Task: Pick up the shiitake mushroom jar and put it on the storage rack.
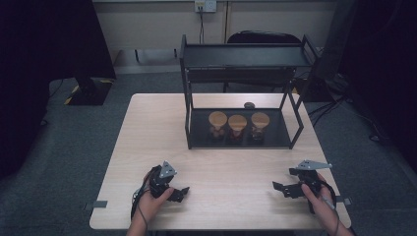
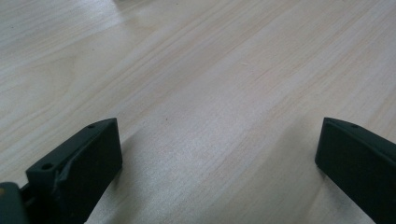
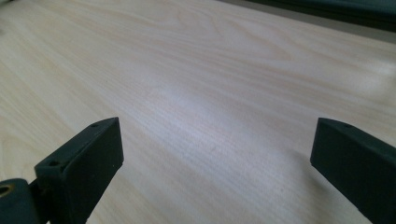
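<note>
Pale wood table [image 1: 147, 147] lies bare between both grippers and the black rack [image 1: 241, 93]. Three tan cups [image 1: 238, 123] sit on its lower shelf, well apart from the left gripper [image 1: 179, 193] and right gripper [image 1: 280, 188], each gaping wide and holding nothing.

bare table [image 1: 147, 142] lies open ahead of both grippers; the black rack's [image 1: 243, 54] posts fence the cups [image 1: 237, 123].
</note>
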